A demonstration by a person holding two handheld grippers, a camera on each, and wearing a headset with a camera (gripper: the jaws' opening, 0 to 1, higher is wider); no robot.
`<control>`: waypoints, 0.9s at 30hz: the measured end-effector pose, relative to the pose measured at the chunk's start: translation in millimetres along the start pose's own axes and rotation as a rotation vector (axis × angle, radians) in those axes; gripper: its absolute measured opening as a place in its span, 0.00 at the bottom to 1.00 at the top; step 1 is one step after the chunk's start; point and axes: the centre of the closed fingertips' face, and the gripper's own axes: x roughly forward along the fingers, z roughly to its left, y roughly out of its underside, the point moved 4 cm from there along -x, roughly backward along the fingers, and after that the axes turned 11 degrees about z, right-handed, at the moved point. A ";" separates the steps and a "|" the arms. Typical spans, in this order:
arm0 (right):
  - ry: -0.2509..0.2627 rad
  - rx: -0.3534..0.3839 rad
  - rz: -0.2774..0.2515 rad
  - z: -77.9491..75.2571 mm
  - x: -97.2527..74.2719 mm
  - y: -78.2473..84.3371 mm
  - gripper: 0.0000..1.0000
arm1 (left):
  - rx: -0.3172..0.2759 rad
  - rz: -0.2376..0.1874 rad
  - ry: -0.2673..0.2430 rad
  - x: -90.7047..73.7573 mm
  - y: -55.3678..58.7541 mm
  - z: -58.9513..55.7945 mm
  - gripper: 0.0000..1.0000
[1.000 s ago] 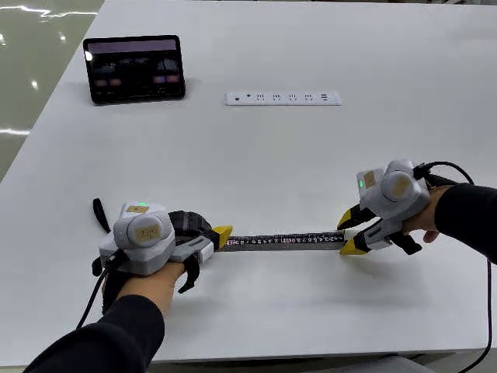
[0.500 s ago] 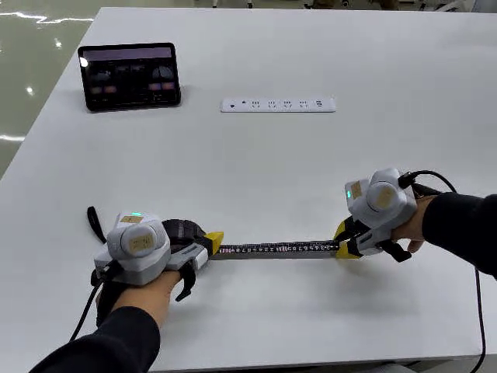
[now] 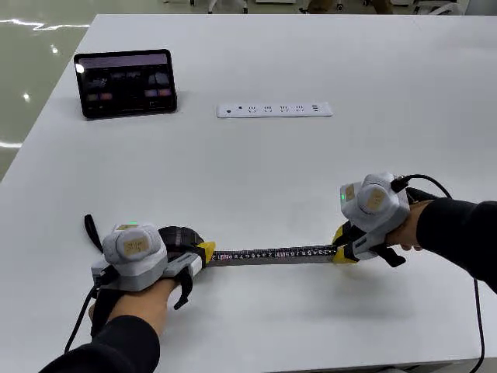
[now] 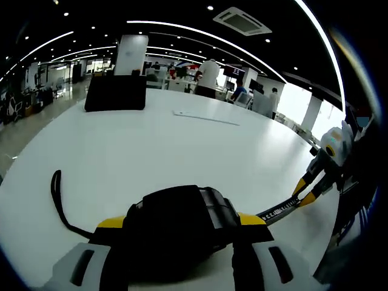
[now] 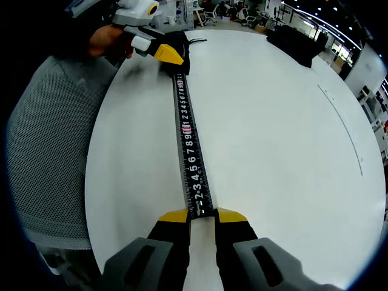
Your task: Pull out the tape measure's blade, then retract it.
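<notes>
A black tape measure case [image 3: 180, 238] [image 4: 176, 224] lies on the white table [image 3: 256, 171], and my left gripper [image 3: 200, 255] [image 4: 180, 220] is shut on it. Its dark blade [image 3: 272, 253] [image 5: 189, 145] with white numbers runs flat along the table to the right. My right gripper [image 3: 338, 253] [image 5: 201, 215] is shut on the blade's end. The right gripper view looks down the blade to the case [image 5: 176, 45] and the left gripper [image 5: 159, 50]. The right gripper [image 4: 306, 191] and the blade [image 4: 279, 210] appear in the left gripper view. A black strap [image 3: 92, 227] trails from the case.
A dark tablet [image 3: 125, 82] stands at the back left of the table. A white power strip [image 3: 274, 109] lies across the back middle. A black cable [image 3: 423, 183] runs from my right gripper. The table's near edge [image 3: 311, 367] is close to my arms.
My right gripper has closed on the blade's end; a second ago its jaws stood apart there. The left gripper has kept its hold on the case. The head camera has tilted a little.
</notes>
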 end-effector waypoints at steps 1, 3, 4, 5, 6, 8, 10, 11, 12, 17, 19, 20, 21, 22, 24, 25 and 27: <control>0.001 -0.010 0.005 0.1 0.1 -0.3 0.11 | 0.002 0.000 -0.001 -0.2 0.1 0.0 0.64; 0.001 -0.016 0.010 -0.1 0.4 -0.6 0.11 | 0.003 0.003 0.000 -0.3 0.1 0.1 0.64; 0.001 -0.019 0.011 0.3 0.5 -1.0 0.11 | 0.005 0.005 -0.001 -0.3 0.1 0.2 0.64; 0.002 -0.021 0.011 0.4 0.5 -1.1 0.11 | 0.005 0.006 -0.001 -0.2 0.1 0.2 0.64; 0.003 -0.021 0.010 0.5 0.5 -1.0 0.11 | 0.004 0.007 -0.001 -0.1 0.1 0.3 0.64; 0.004 -0.020 0.007 0.3 0.6 -0.9 0.11 | 0.003 0.010 0.000 -0.3 0.2 0.3 0.64; 0.005 -0.015 0.005 0.5 0.8 -1.2 0.11 | 0.003 0.012 0.000 0.0 0.3 0.3 0.64; 0.006 -0.013 0.003 0.6 0.9 -1.5 0.11 | 0.004 0.013 0.000 0.0 0.4 0.2 0.64; 0.007 -0.014 0.001 0.8 0.8 -1.8 0.11 | 0.003 0.013 0.000 0.1 0.4 0.3 0.64; 0.013 -0.023 -0.028 2.7 1.6 -6.1 0.11 | 0.002 0.016 0.002 0.0 0.8 0.0 0.64; 0.012 -0.021 -0.033 2.5 2.0 -7.7 0.11 | 0.001 0.018 0.003 0.0 0.8 0.1 0.64; 0.011 -0.021 -0.033 2.5 2.0 -8.6 0.11 | 0.001 0.018 0.003 0.0 0.8 0.1 0.64; 0.011 -0.022 -0.034 2.6 2.1 -9.8 0.11 | 0.000 0.021 0.004 0.2 0.7 0.5 0.64; 0.011 -0.022 -0.035 2.5 2.3 -10.2 0.11 | -0.001 0.022 0.005 0.3 0.6 0.6 0.64; 0.010 -0.021 -0.036 2.3 2.7 -11.5 0.11 | -0.002 0.022 0.005 0.2 0.4 0.8 0.64; 0.010 -0.021 -0.037 2.3 2.8 -12.1 0.11 | -0.003 0.023 0.006 0.1 0.5 0.7 0.63; 0.012 -0.029 -0.038 2.6 3.0 -13.6 0.11 | -0.004 0.023 0.007 0.1 0.4 1.0 0.63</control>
